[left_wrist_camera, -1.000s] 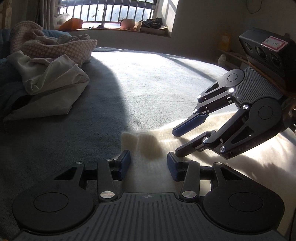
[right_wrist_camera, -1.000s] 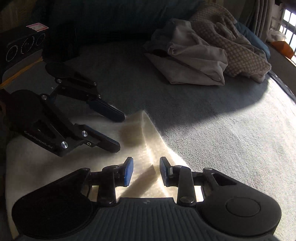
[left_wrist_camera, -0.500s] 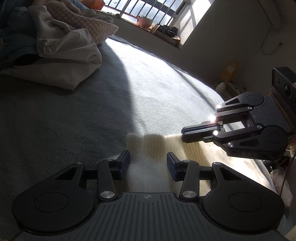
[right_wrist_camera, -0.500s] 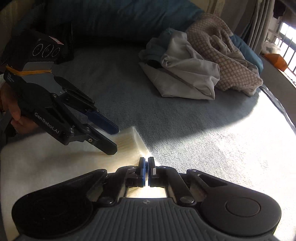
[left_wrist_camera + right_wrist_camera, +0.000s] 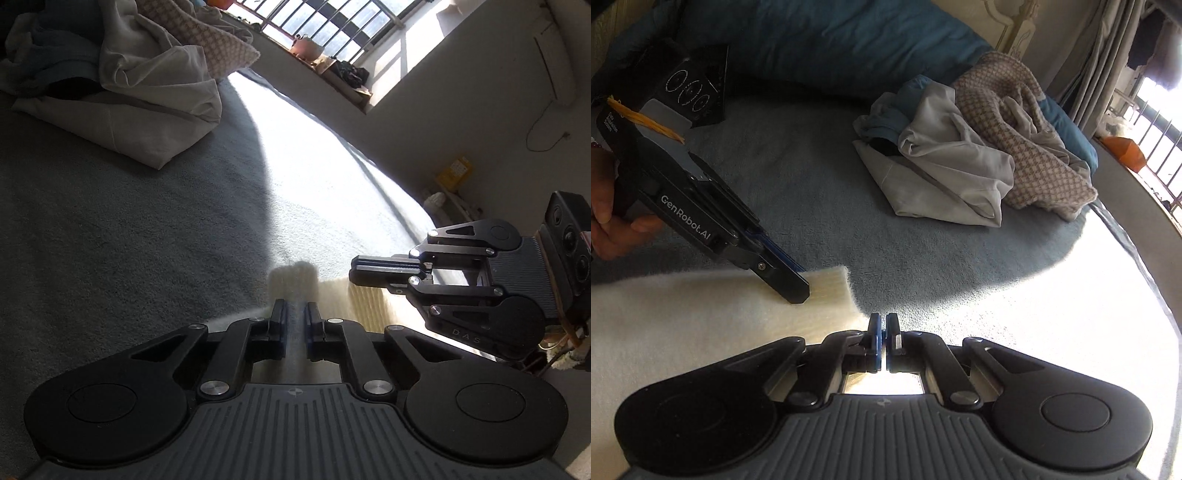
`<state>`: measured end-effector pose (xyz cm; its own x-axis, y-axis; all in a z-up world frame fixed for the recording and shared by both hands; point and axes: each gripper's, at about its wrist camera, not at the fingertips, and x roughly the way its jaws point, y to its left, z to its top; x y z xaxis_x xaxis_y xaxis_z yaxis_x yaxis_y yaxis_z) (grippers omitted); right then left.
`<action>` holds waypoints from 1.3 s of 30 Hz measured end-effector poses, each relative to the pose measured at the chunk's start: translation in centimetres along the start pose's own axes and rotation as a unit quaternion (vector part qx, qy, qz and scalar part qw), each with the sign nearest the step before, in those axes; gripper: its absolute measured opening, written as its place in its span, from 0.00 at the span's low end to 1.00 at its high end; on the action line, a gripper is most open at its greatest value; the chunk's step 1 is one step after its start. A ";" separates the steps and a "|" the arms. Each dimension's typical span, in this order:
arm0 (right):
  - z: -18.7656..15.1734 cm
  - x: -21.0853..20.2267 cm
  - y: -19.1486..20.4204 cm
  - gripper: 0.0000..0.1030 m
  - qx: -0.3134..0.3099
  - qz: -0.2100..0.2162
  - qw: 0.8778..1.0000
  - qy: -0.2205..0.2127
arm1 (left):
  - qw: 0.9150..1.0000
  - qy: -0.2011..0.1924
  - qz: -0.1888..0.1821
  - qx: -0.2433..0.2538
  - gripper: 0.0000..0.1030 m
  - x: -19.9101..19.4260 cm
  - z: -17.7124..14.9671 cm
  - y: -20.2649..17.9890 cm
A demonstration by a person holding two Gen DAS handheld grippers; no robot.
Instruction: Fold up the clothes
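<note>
A grey-blue bed (image 5: 942,258) fills both views, half in shadow and half washed out by sun from a barred window (image 5: 332,22) at the upper right of the left wrist view. A heap of unfolded clothes (image 5: 979,155) (beige fabric, a houndstooth knit, something blue) lies in the upper middle of the right wrist view, well apart from the grippers, with a teal duvet (image 5: 831,40) behind it.

The cream fuzzy garment (image 5: 683,325) lies flat at the lower left of that view, its ribbed corner (image 5: 831,288) pointing toward centre frame. The left hand-held gripper (image 5: 295,314) is closed on that corner, a tuft of fabric bunching beyond its fingertips. The right hand-held gripper (image 5: 882,328) is clamped on the garment's near edge, just beside the left one. A hand (image 5: 609,218) grips the left tool's handle.
</note>
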<state>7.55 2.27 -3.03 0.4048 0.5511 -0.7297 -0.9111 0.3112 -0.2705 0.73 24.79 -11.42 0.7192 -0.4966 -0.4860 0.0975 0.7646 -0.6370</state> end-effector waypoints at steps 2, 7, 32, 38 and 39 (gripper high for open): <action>0.1 -0.1 0.0 0.01 -0.003 -0.005 1.000 -0.010 | 1.000 -0.005 -0.001 -0.029 0.07 -0.3 0.1 0.9; -1.0 3.5 0.7 0.01 -0.003 -0.005 1.000 0.006 | 0.997 0.011 0.029 -0.065 0.06 0.8 -0.1 2.7; -7.4 -1.5 -6.7 0.26 0.136 0.089 0.982 0.099 | 0.998 0.007 0.049 -0.041 0.07 0.7 -0.5 2.0; -7.5 -1.1 -6.0 0.24 0.098 0.085 0.985 0.114 | 0.998 0.004 0.053 -0.033 0.08 0.6 -0.7 1.8; -7.5 -1.2 -5.7 0.16 0.086 0.081 0.986 0.115 | 0.998 0.003 0.053 -0.032 0.08 0.5 -0.8 1.8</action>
<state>11.67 -5.92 -5.35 0.2082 0.4196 -0.8835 -0.9277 0.3709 -0.0425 0.72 25.60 -13.30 0.7190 -0.4171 -0.5559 -0.0223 0.7856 -0.6184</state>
